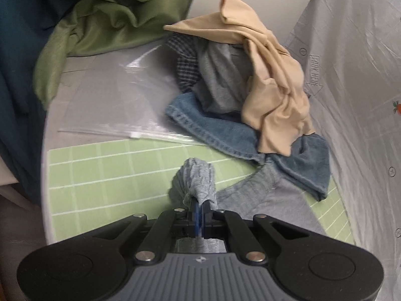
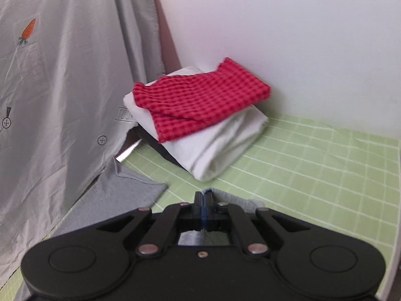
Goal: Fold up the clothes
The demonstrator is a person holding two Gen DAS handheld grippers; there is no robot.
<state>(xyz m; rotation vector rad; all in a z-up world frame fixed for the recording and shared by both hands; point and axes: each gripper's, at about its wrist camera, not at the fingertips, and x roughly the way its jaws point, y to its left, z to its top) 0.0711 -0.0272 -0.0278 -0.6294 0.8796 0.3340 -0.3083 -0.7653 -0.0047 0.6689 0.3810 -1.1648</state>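
Left gripper [image 1: 199,207] clamped on a bunched fold of the grey garment [image 1: 253,198], jaws pressed together with ribbed fabric wrapped over the tips. Garment trailing from the pinch down to the right across the green mat [image 1: 100,173], its far end running under the denim [image 1: 200,128] at the edge of the pile.

Pile of unfolded clothes behind it: beige top [image 1: 270,75] draped over the heap, grey piece [image 1: 223,80] below, checked dark fabric [image 1: 185,67] at the left side, denim at the bottom and spilling onto the mat. Clear zip bag [image 1: 120,105] flat on the table just left of the pile, touching the mat's far edge. Green cloth [image 1: 112,17] and dark teal cloth [image 1: 17,75] hanging at the upper left. Silver sheet [image 1: 356,75] with printed marks rising at the right.

Right gripper [image 2: 203,199] also closed tight, a thin grey edge of the same garment [image 2: 130,188] nipped between the pads; more grey visible under the mechanism and lying flat at the left on the mat [image 2: 300,170], partly under the sheet [image 2: 50,100].

Folded stack in the far corner against the white wall [image 2: 275,25]: red checked cloth [image 2: 200,100] on top of a white folded piece [image 2: 213,145], something dark beneath, hard to make out. Stack well apart from the right gripper
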